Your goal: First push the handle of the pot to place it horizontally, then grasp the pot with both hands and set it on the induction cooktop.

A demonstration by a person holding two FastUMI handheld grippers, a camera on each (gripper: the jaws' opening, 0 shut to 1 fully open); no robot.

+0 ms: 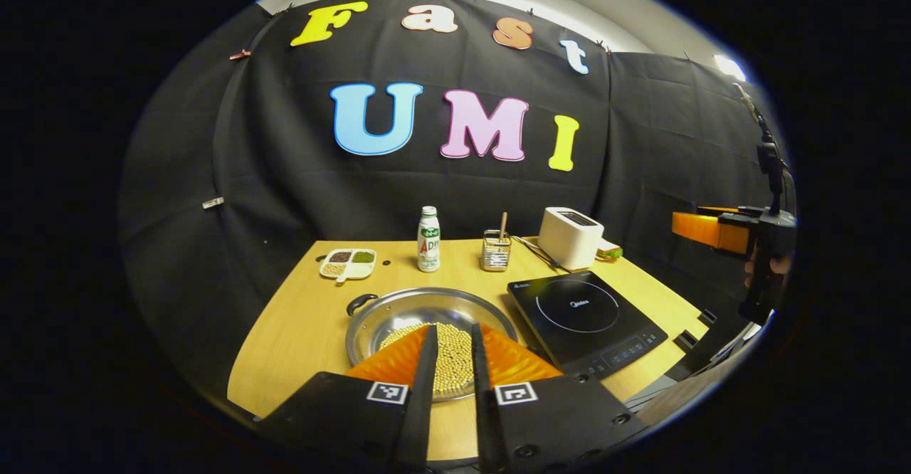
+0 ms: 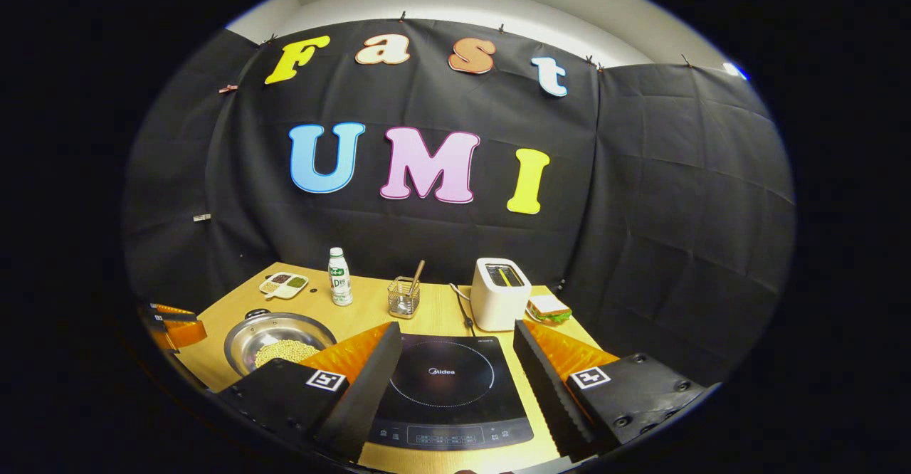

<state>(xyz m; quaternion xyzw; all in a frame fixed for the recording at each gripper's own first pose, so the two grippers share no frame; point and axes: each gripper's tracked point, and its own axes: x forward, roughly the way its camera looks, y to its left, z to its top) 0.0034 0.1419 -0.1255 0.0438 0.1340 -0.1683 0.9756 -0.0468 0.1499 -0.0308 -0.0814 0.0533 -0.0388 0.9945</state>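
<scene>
The pot [image 1: 427, 328] sits on the worktop [image 1: 299, 332] just beside the cooktop [image 1: 587, 321], with a thin strip of bare wood between them. Nothing stands on the flat cooktop. Bare worktop lies to the left of the pot and in front of it. Behind the pot stand a small dish [image 1: 347, 264], a bottle [image 1: 428, 239] and a wire holder [image 1: 496, 250], with gaps between them. A toaster [image 1: 571, 237] and a sandwich [image 2: 548, 309] stand behind the cooktop. The booth wall closes in the back and both sides.
</scene>
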